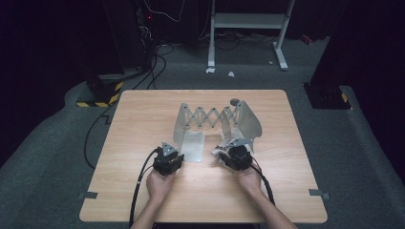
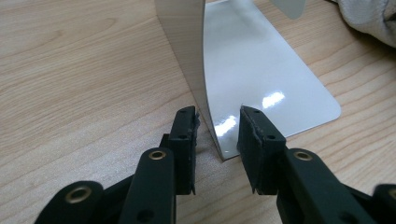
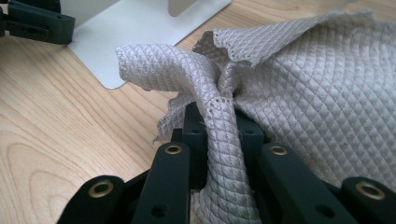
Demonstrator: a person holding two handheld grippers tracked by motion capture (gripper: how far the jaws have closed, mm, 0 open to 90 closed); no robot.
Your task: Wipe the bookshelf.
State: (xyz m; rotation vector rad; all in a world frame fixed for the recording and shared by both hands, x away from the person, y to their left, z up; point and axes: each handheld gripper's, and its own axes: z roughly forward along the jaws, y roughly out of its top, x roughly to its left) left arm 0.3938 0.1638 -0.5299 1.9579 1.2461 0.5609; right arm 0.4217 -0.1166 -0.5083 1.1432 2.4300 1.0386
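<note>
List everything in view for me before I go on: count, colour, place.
metal rack: one, silver, expandable, mid-table, end plates standing upright
cloth: one, pale grey, quilted, by the rack's right end
table: one, light wood
desk frame: one, white, on the floor behind
cables: several, black, on the floor, back left
left hand-held gripper: black, jaws open either side of the rack's left plate edge
right hand-held gripper: black, pinching the cloth

I'm at a light wood table (image 1: 143, 124) on grey carpet (image 1: 363, 157). Pretty dark room, black all round. There's a white metal stand (image 1: 248, 21) at the back, loose cables (image 1: 160, 59) on the floor, and some yellow-black hazard tape (image 1: 98, 102) off to the left.
</note>
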